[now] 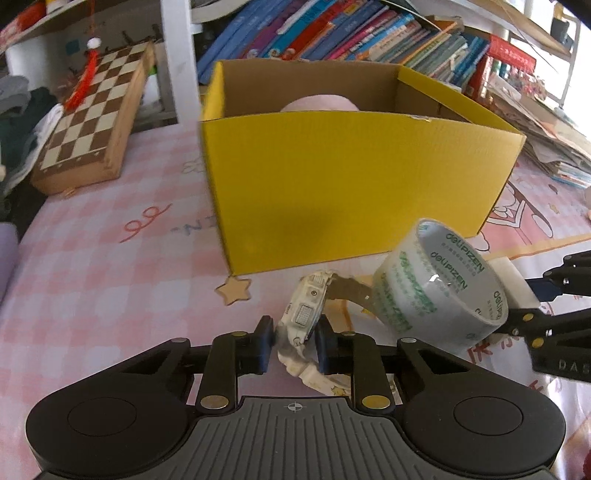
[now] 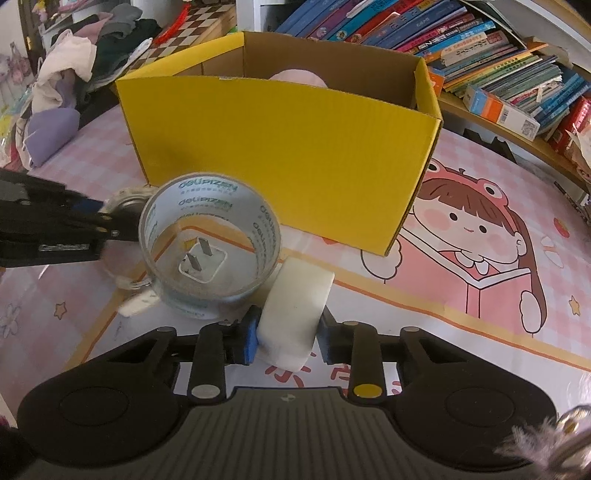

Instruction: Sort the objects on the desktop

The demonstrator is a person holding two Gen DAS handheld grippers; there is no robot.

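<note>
My left gripper (image 1: 294, 341) is shut on a white wristwatch (image 1: 304, 314), held on edge by its case with the strap trailing. My right gripper (image 2: 287, 334) is shut on a white charger block (image 2: 295, 310); its plug prongs (image 2: 201, 256) show through a clear tape roll (image 2: 210, 254) that hangs around the block's front end. The tape roll (image 1: 439, 284) and right gripper (image 1: 546, 317) show at the right of the left wrist view. A yellow cardboard box (image 1: 351, 184) stands open just behind, with a pink object (image 1: 319, 103) inside. The left gripper (image 2: 55, 229) shows at the left of the right wrist view.
A pink cartoon-print mat (image 2: 480, 258) covers the table. A folded chessboard (image 1: 96, 122) leans at the far left. Book rows (image 1: 351, 33) and paper stacks (image 1: 546, 129) line the back and right. A clothes pile (image 2: 74, 66) lies far left.
</note>
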